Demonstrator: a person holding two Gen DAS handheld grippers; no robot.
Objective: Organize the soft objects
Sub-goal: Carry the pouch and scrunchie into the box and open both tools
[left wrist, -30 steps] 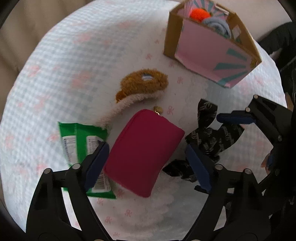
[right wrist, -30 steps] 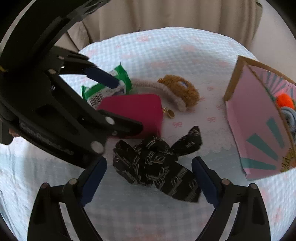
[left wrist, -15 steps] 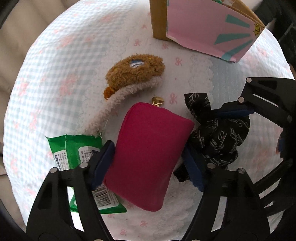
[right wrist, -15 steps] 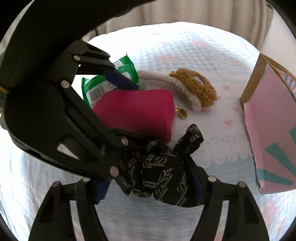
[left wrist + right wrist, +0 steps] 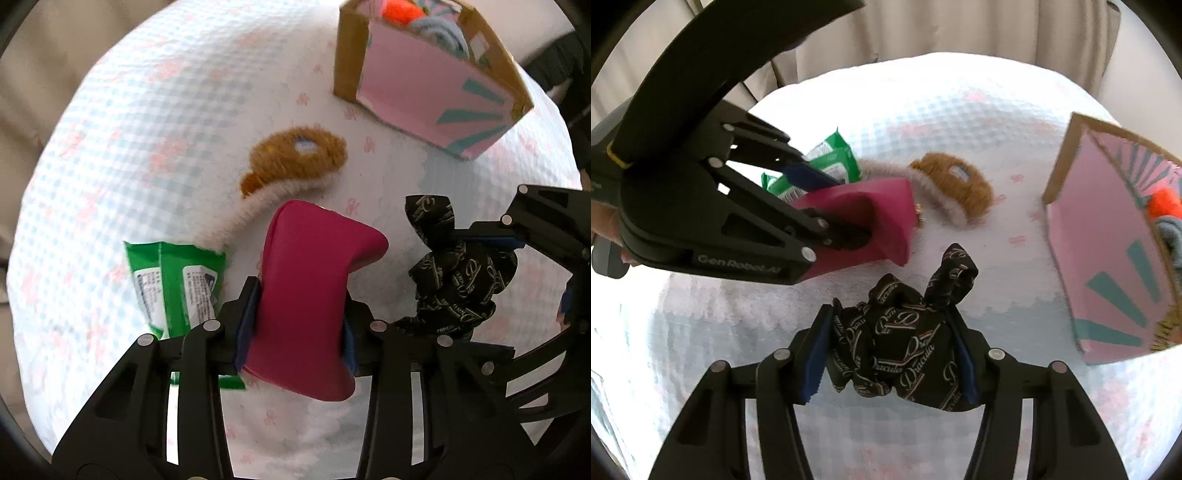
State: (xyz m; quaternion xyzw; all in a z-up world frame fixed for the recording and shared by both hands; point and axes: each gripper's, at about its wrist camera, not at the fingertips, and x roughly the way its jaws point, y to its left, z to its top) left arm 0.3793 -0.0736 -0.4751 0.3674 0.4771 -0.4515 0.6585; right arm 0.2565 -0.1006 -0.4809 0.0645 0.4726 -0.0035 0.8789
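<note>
Left gripper [image 5: 295, 325]: clamped across the near end of the magenta pouch [image 5: 310, 280], its blue pads pressing in so the soft body pinches at the waist and bulges beyond; the grip seems chosen to carry the pouch whole.
Right gripper [image 5: 890, 354]: closed on the black printed scrunchie [image 5: 905, 343], which is bunched between the pads with one bow tail poking up on the far side.
Lift: both items look raised off the cloth, though I cannot tell by how much.
Gift box [image 5: 424, 81]: open-topped, pink with teal rays, standing at the far right; an orange item and grey-blue fabric already sit inside, so I judge it the collecting place.
Left on the cloth: a brown fuzzy headband [image 5: 291, 166] in the middle and a green wipes pack [image 5: 173, 280] near left, just beside the left gripper.
Surface: a round table under a pale blue-and-white checked tablecloth [image 5: 147, 110] with small pink bows.
Room: beige curtain [image 5: 923, 26] folds hang behind the far edge.
</note>
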